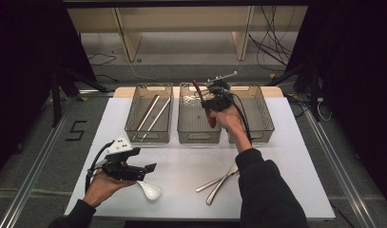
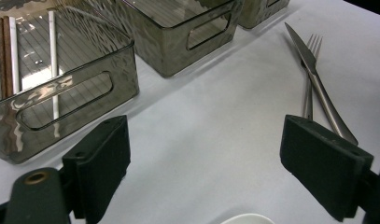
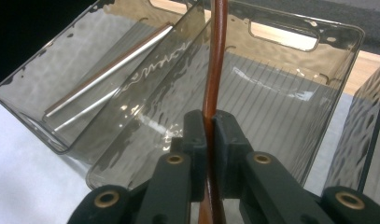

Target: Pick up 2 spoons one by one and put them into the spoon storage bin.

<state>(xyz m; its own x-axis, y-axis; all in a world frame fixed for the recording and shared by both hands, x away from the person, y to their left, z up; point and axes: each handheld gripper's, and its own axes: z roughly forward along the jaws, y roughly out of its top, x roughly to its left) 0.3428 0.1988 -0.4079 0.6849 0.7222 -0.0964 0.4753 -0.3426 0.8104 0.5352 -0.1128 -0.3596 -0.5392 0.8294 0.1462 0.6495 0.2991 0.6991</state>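
Observation:
My right gripper [image 1: 209, 102] is shut on a slim brown wooden utensil [image 1: 197, 89] and holds it over the middle clear grey basket [image 1: 198, 137]. In the right gripper view the gripper [image 3: 209, 126] has both pads pressed on the brown handle [image 3: 216, 60], above the basket's ribbed floor [image 3: 271, 102]. My left gripper [image 1: 144, 160] hovers low over the near left of the table, open, with nothing between its pads [image 2: 100, 151]. A white ceramic spoon [image 1: 150, 191] lies just in front of it, and its rim [image 2: 246, 218] peeks in below the open jaws.
The left basket [image 1: 134, 128] holds chopsticks [image 2: 12, 56], brown and white. A right basket [image 1: 265, 118] stands beside the middle one. A steel knife [image 2: 313, 70] and fork [image 2: 311, 46] lie crossed on the white table [image 1: 181, 166] near the front right.

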